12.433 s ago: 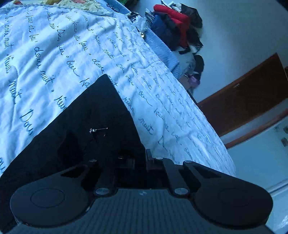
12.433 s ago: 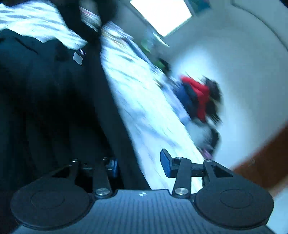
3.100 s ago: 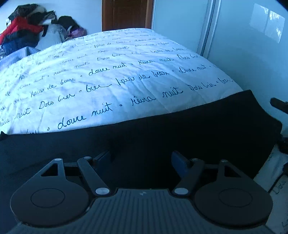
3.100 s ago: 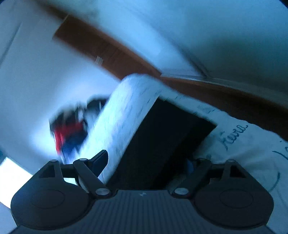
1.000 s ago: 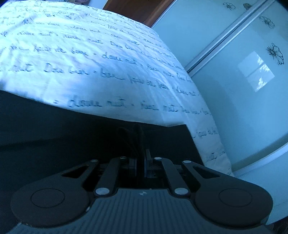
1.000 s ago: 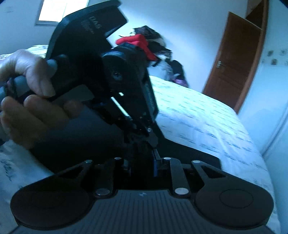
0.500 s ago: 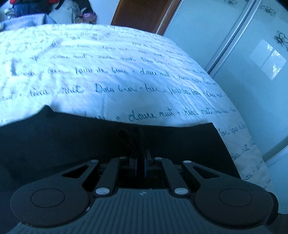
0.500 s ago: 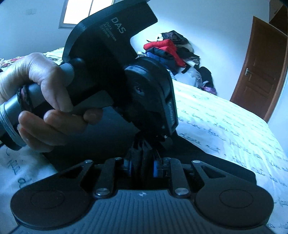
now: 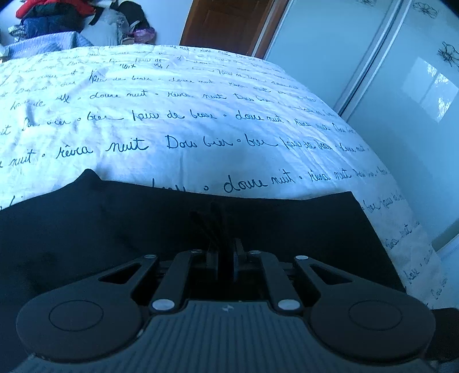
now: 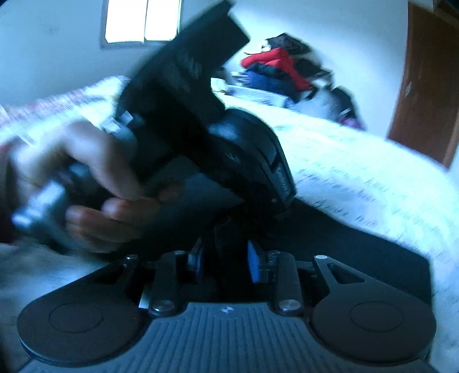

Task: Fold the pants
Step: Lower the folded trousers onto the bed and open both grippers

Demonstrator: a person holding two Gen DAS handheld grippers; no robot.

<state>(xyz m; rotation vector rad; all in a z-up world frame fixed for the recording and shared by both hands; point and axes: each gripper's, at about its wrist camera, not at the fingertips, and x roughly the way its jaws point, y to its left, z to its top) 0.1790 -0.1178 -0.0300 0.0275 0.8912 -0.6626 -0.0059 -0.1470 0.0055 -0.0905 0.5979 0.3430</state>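
Ease both grips off together: left gripper [image 9: 225,255] just parting around a pinch of the black pants [image 9: 301,226] lying ahead on the bedspread [image 9: 183,137], right gripper [image 10: 225,259] opening, fabric between.

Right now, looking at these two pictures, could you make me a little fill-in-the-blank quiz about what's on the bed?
1. The pants lying on the bed are ____ in colour.
2. The bedspread is printed with handwritten ____.
3. Beyond the bed's far corner, the door is made of brown ____.
4. The brightest garment in the clothes pile by the far wall is ____.

Missing words: black; words; wood; red
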